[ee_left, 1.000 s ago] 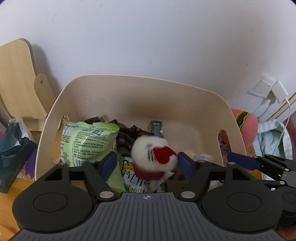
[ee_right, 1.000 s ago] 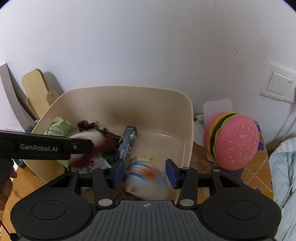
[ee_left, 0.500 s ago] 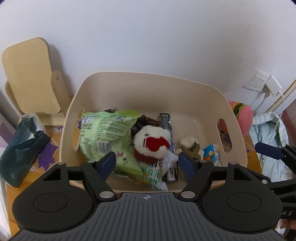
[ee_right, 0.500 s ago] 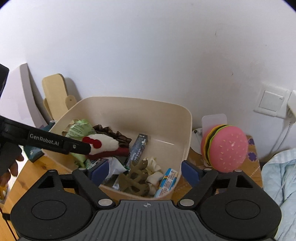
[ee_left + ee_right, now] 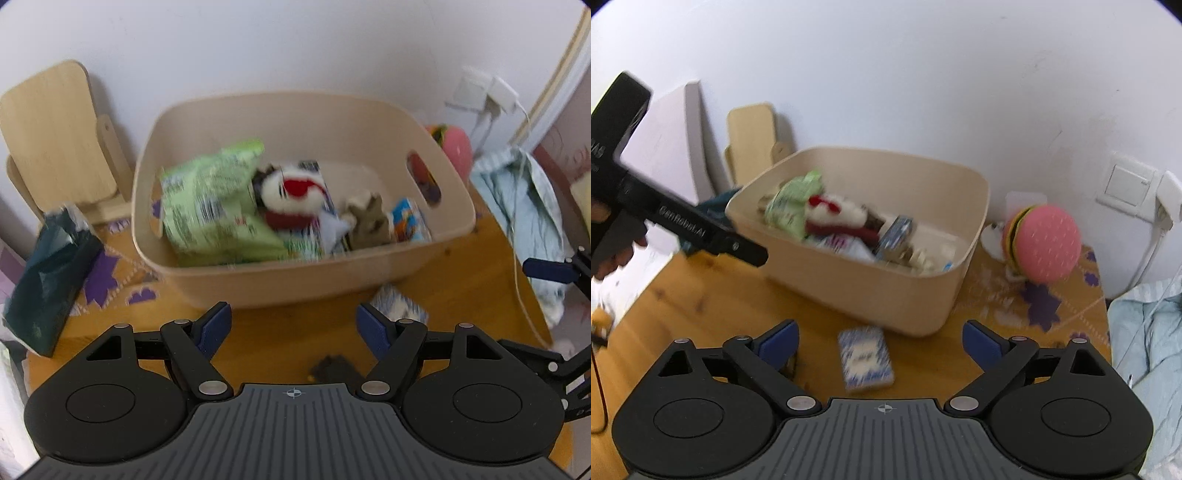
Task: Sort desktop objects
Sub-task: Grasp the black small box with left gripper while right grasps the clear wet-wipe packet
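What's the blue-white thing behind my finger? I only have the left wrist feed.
Observer: A small blue-and-white packet, lying flat on the wooden table just in front of the beige bin.
Operator: Is the right one holding anything?
Observer: No. The right gripper has its jaws wide open and empty, above the packet.
Operator: And the pink thing behind the bin?
Observer: A burger toy with a pink bun. It stands on the table beside the bin, outside it.

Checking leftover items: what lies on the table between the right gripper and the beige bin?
In the right wrist view, a blue-and-white packet lies on the wooden table, between the open right gripper and the beige bin.
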The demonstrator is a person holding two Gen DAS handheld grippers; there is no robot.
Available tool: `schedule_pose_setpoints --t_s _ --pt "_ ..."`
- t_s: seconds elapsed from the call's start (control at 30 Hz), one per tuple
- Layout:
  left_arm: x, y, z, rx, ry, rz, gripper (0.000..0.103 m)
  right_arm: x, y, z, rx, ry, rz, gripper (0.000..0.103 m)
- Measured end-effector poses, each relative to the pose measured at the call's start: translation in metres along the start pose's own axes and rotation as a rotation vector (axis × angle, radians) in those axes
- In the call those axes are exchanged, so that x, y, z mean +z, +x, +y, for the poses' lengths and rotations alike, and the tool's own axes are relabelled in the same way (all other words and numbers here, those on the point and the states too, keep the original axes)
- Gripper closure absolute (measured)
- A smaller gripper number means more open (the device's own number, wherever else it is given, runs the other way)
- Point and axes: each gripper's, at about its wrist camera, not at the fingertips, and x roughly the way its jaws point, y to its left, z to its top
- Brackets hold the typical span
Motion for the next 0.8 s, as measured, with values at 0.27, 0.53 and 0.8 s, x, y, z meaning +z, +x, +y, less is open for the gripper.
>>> schedule_pose_setpoints --t_s 0.27,0.53,0.8 --pt "-0.035 0.013 -0.015 -0.072 0.208 0.064 0.027 -0.039 -0.001 0.033 0.036 -0.158 0.094 0.003" --pt "-0.056 0.033 -0.023 -0.102 0.376 0.097 0.027 -0.068 0.012 0.059 0.095 -0.285 0.166 0.004" --pt "-0.06 0.052 -0.025 -0.124 0.485 0.069 0.027 -0.083 0.028 0.07 0.143 -0.287 0.231 0.018"
